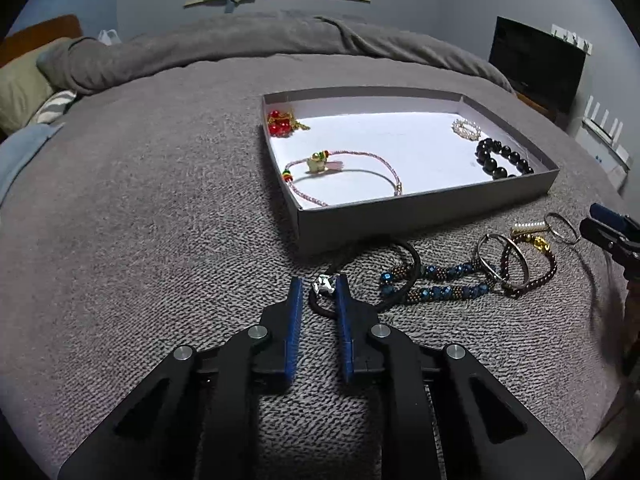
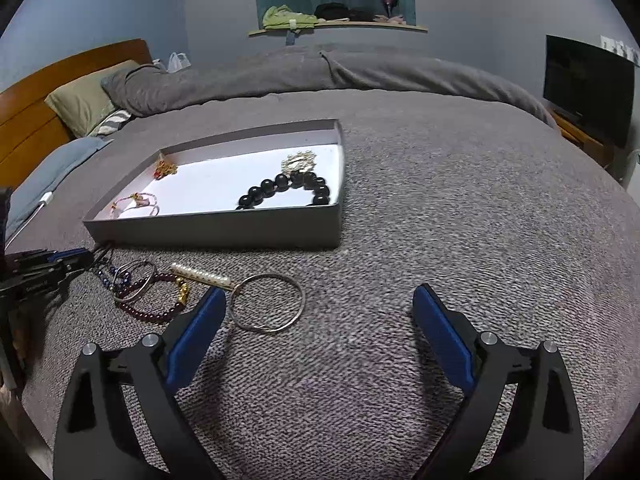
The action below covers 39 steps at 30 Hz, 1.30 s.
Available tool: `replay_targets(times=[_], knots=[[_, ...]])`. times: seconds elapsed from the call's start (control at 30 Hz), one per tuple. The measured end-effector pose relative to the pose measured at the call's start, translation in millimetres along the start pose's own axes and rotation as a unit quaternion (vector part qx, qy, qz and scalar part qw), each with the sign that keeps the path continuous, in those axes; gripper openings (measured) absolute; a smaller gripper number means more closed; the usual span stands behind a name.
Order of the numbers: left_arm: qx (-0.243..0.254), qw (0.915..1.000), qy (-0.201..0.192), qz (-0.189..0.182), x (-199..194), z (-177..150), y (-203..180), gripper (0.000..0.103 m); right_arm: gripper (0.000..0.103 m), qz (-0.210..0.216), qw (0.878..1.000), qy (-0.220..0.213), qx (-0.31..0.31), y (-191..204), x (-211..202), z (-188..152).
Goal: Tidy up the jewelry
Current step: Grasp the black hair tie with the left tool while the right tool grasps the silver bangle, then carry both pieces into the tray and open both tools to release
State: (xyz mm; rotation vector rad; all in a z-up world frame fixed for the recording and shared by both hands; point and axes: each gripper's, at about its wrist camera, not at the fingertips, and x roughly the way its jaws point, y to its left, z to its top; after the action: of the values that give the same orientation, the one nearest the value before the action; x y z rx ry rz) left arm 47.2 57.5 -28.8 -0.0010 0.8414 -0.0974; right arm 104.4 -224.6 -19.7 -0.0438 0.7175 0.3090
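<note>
Grey box (image 1: pixel 420 216), black beads (image 1: pixel 502 160)

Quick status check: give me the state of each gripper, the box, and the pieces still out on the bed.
left gripper: shut on the black cord bracelet
right gripper: open, holding nothing
box: lidless, four pieces inside
blue beaded bracelet: loose on blanket
silver ring: flat on blanket, by the right gripper's left finger

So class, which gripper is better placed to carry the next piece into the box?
Left. The left gripper brackets the black cord's silver charm; the right gripper is open over bare blanket.
</note>
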Motion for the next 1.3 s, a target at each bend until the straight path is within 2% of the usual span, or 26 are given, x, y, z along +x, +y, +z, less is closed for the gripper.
replay_targets(times=[0.17,0.23,0.37,0.43,0.57,0.63,0.8,1.0,1.3], knots=[[0.009,0.9999,0.004,0.006,3,0,-4,0.018,0.089,0.010,1.000,0.022,-0.020,10,11,-1],[0.007,1.0000,0.005,0.004,3,0,-4,0.018,0.083,0.012,0.999,0.035,-0.026,13,18,-1],[0.014,0.9998,0.006,0.009,3,0,-6,0.018,0.078,0.011,0.998,0.050,-0.037,18,26,-1],[0.015,0.9998,0.005,0.009,3,0,-6,0.018,0.067,0.011,0.998,0.048,-0.037,18,25,-2],[0.021,0.9997,0.004,0.009,1,-1,-7,0.015,0.060,0.011,0.998,0.046,-0.041,18,24,-2],[0.027,0.9996,0.004,0.011,1,-1,-9,0.014,0.049,0.014,0.998,0.045,-0.043,18,23,-2],[0.029,0.9995,-0.002,0.013,-2,-1,-9,0.013,0.049,0.017,0.998,0.037,-0.040,16,19,-1],[0.033,0.9989,-0.027,0.022,-17,2,-7,0.013,0.049,0.017,0.999,0.016,-0.035,12,8,2],[0.052,0.9950,-0.085,0.010,-54,11,-23,0.013,0.049,0.018,0.999,-0.027,-0.020,9,-9,11]])
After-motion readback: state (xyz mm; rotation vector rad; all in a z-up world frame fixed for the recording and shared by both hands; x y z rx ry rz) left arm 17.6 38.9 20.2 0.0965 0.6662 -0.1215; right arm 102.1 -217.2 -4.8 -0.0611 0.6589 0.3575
